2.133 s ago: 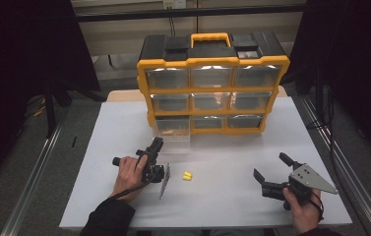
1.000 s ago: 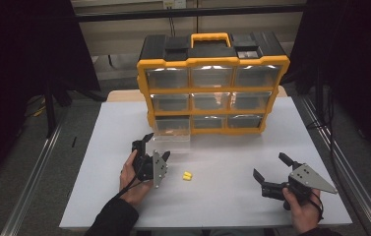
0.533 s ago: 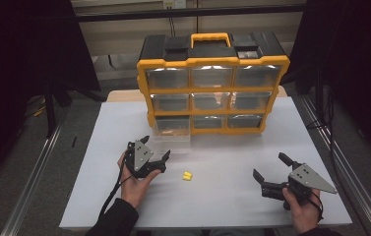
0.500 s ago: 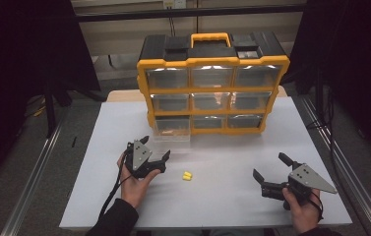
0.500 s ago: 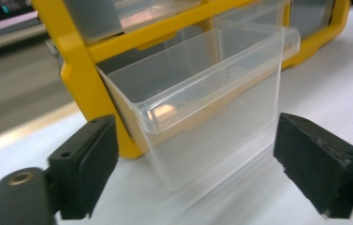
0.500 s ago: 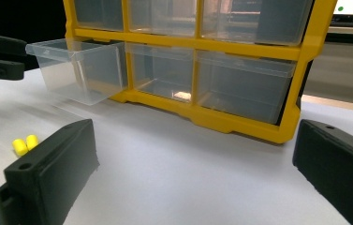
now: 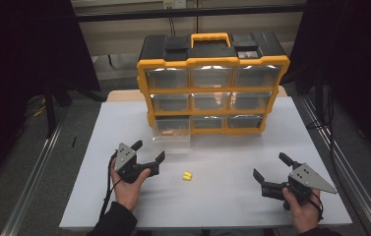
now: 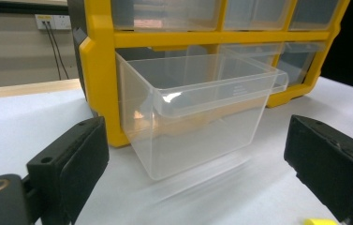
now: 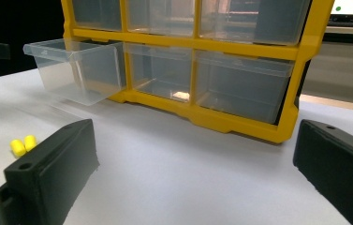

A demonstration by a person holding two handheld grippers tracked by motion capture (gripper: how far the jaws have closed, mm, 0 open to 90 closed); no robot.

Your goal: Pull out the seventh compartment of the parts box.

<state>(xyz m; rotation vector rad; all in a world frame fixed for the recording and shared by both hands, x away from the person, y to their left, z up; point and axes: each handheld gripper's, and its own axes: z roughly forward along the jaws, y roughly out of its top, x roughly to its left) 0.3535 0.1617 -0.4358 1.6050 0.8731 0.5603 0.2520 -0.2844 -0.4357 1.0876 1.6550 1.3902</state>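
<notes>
Your left tongs (image 7: pixel 148 152) hover spread before the pulled-out drawer (image 8: pixel 197 110); yellow pieces (image 7: pixel 187 175) lie just right of them, ungrasped. Right tongs (image 7: pixel 269 171) wait spread.

Lab: black curtains (image 7: pixel 20 59), metal rails (image 7: pixel 35 172), white test table (image 7: pixel 222 162).

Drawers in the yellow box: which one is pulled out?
The bottom-left drawer: it sticks out toward the left claw, while the other drawers sit flush in the yellow box.

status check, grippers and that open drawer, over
Left gripper open, facing pulled-out drawer. Right gripper open, idle. Yellow pieces loose on table, nothing blocking.
</notes>
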